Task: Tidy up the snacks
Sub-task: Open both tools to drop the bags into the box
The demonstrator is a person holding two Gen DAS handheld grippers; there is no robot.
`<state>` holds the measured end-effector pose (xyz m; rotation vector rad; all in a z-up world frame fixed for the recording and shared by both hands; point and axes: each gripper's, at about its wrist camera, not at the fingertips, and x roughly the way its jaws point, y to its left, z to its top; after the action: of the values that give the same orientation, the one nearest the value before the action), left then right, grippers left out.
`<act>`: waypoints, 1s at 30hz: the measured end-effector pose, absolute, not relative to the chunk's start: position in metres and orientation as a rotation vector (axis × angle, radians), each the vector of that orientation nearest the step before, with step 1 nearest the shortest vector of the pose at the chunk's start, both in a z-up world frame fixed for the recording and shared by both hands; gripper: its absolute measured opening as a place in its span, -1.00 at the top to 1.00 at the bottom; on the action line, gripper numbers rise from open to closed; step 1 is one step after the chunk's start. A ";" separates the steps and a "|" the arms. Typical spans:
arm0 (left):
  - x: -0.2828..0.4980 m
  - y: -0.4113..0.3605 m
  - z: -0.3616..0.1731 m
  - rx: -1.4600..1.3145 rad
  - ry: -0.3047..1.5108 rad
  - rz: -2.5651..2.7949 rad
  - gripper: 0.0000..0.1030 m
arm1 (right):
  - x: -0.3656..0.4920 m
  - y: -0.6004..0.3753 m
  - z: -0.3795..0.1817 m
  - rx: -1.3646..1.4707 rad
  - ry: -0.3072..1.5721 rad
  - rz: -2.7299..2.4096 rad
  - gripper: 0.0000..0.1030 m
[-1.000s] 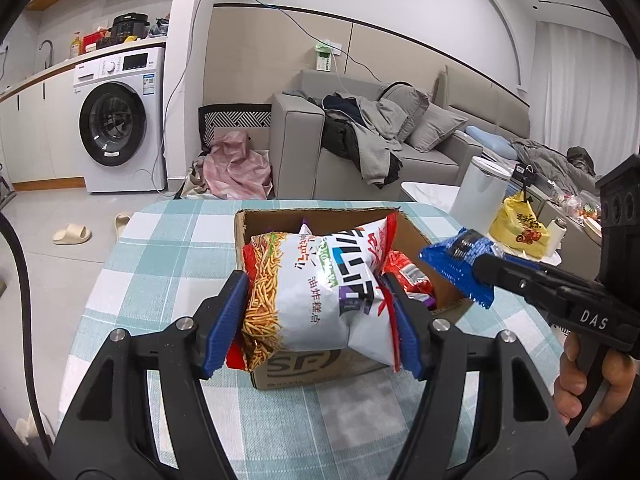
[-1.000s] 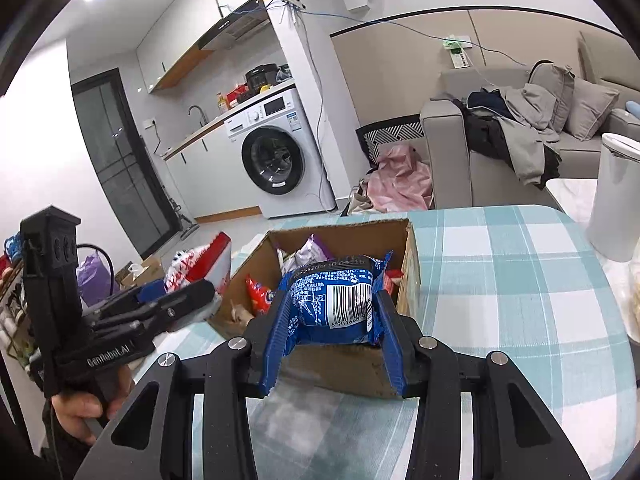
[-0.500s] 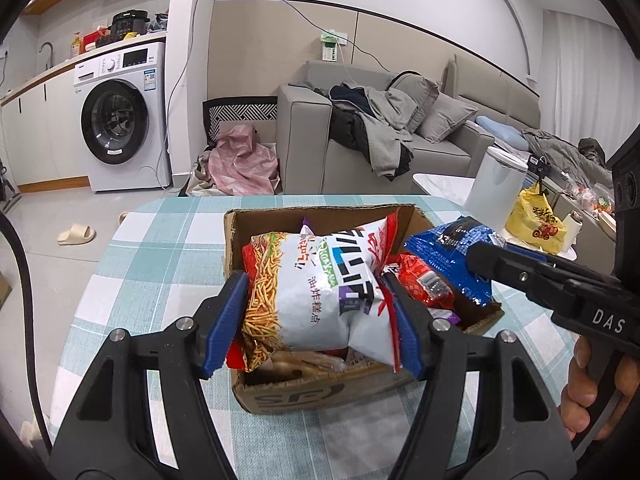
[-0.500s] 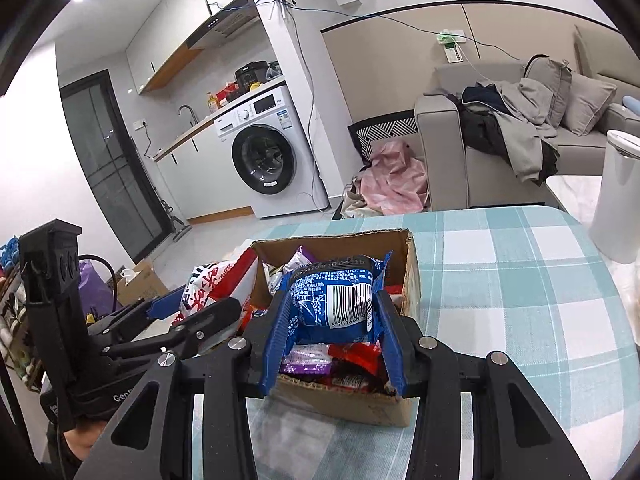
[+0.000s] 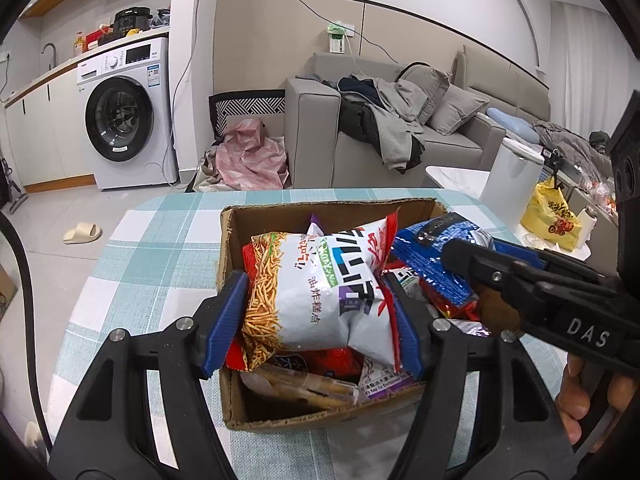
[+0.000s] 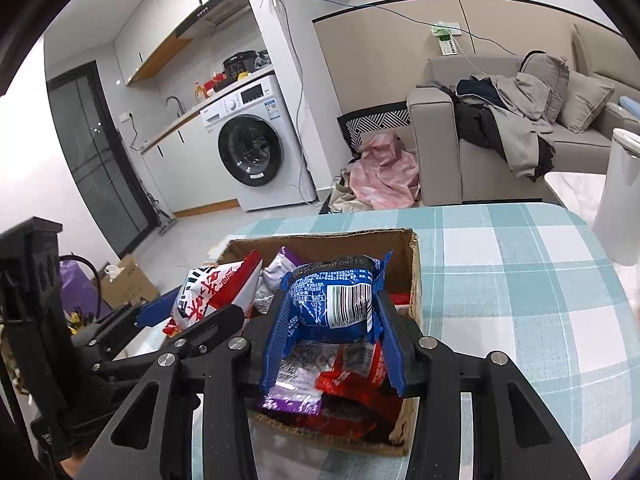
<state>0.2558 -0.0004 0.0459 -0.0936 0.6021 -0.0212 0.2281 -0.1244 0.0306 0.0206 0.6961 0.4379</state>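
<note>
Left gripper (image 5: 316, 312) clenched on noodle snack bag (image 5: 320, 292); right gripper (image 6: 332, 340) clenched on blue packet (image 6: 336, 296). Both held directly above cardboard box (image 5: 280, 416) opening; drop path straight down.

We are reading "DAS" in white capitals on the black body of the right gripper (image 5: 460, 250), seen from the left wrist. On the blue snack packet (image 6: 334, 300) we are making out a white barcode label with digits beginning "6 90166", and a date stamp along its top seam that is too small to read in full. The white and red chip bag (image 5: 320, 292) is showing large Chinese characters, which we are not managing to read with any certainty.
</note>
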 end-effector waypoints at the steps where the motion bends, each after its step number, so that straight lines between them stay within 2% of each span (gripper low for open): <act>1: 0.258 -0.001 0.044 -0.091 0.603 -0.020 -0.26 | 0.231 -0.123 0.028 0.023 0.703 0.436 0.17; 13: 0.271 -0.013 0.032 -0.073 0.622 -0.027 -0.29 | 0.245 -0.120 0.018 0.039 0.720 0.427 0.15; 16: 0.269 -0.013 0.032 -0.081 0.632 -0.029 -0.38 | 0.244 -0.123 0.019 0.042 0.719 0.451 -0.01; 17: 0.268 -0.012 0.032 -0.083 0.632 -0.026 -0.45 | 0.240 -0.124 0.020 0.038 0.710 0.462 -0.18; 18: 0.267 -0.011 0.032 -0.084 0.631 -0.021 -0.49 | 0.236 -0.124 0.023 0.023 0.688 0.464 -0.44; 19: 0.264 -0.009 0.033 -0.087 0.629 -0.019 -0.56 | 0.232 -0.125 0.025 0.010 0.673 0.458 -0.53; 21: 0.258 -0.006 0.035 -0.099 0.621 -0.030 -0.59 | 0.223 -0.126 0.030 -0.023 0.630 0.457 -0.73; 24: 0.248 -0.004 0.039 -0.110 0.620 -0.050 -0.66 | 0.213 -0.130 0.037 -0.042 0.600 0.448 -0.92; 27: 0.232 -0.001 0.044 -0.100 0.595 -0.049 -0.86 | 0.205 -0.137 0.043 -0.021 0.596 0.474 -0.99; 28: 0.226 0.000 0.046 -0.095 0.582 -0.044 -0.99 | 0.203 -0.139 0.044 -0.019 0.594 0.475 -0.99; 30: 0.213 0.002 0.050 -0.093 0.551 -0.045 -0.99 | 0.198 -0.143 0.047 -0.015 0.581 0.482 -0.99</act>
<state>0.2131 0.0019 0.0498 -0.0935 0.5512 -0.0447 0.1975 -0.1430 0.0473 -0.0148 0.5813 0.4820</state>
